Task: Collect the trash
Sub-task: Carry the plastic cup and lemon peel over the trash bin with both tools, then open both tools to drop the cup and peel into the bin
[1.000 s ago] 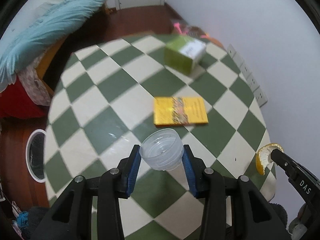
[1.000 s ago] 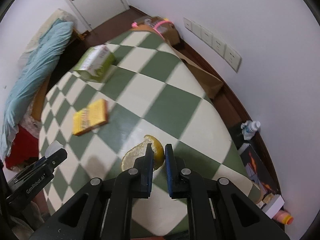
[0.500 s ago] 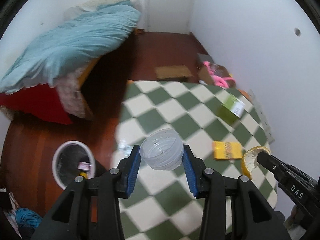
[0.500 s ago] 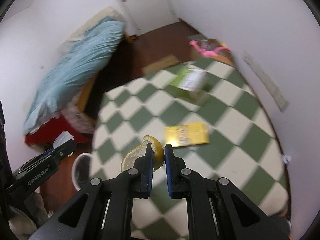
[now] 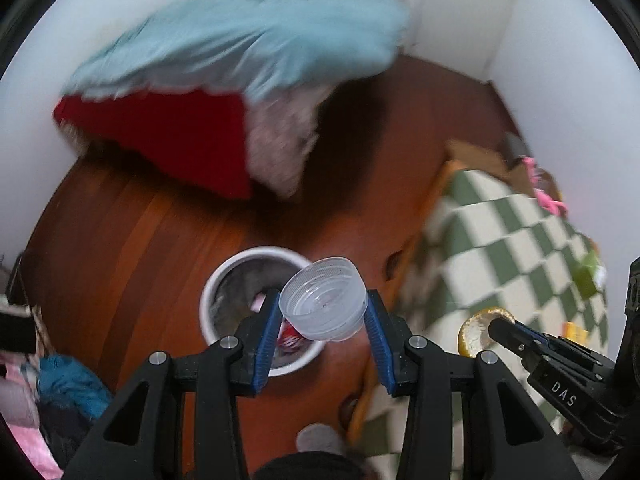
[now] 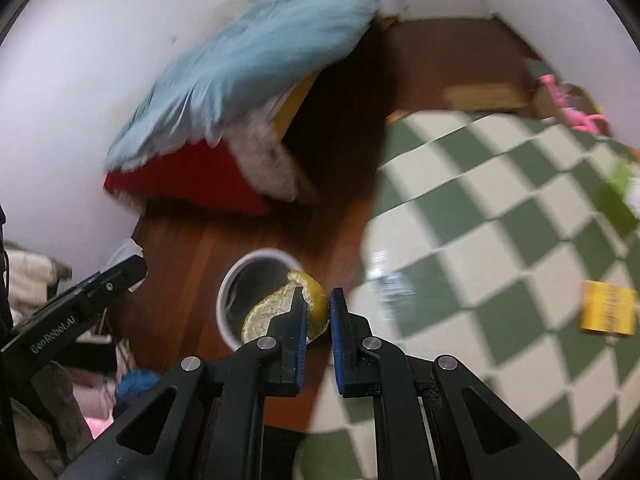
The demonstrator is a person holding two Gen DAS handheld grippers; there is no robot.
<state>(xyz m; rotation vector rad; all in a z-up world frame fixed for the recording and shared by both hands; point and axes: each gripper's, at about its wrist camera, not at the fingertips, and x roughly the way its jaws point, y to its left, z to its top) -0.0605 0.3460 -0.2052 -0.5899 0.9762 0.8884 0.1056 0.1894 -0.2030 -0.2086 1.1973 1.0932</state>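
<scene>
My left gripper (image 5: pixel 322 318) is shut on a clear plastic cup (image 5: pixel 323 304) and holds it in the air over the right rim of a white trash bin (image 5: pixel 256 312) on the wooden floor. The bin holds some trash. My right gripper (image 6: pixel 318 312) is shut on a yellow citrus peel (image 6: pixel 280 308), held above the same bin (image 6: pixel 240 288). The right gripper with the peel (image 5: pixel 478 330) also shows at the right of the left wrist view. The left gripper (image 6: pixel 80 300) shows at the left of the right wrist view.
A table with a green and white checked cloth (image 6: pixel 500 240) stands right of the bin, with a yellow book (image 6: pixel 608 308) and a green box (image 6: pixel 622 196) on it. A bed with blue bedding (image 5: pixel 248 40) lies beyond. Clothes (image 5: pixel 60 392) are piled at the lower left.
Both grippers have swung left, away from the table and over the floor. The bin has come from the lower left to right under the cup and the peel.
</scene>
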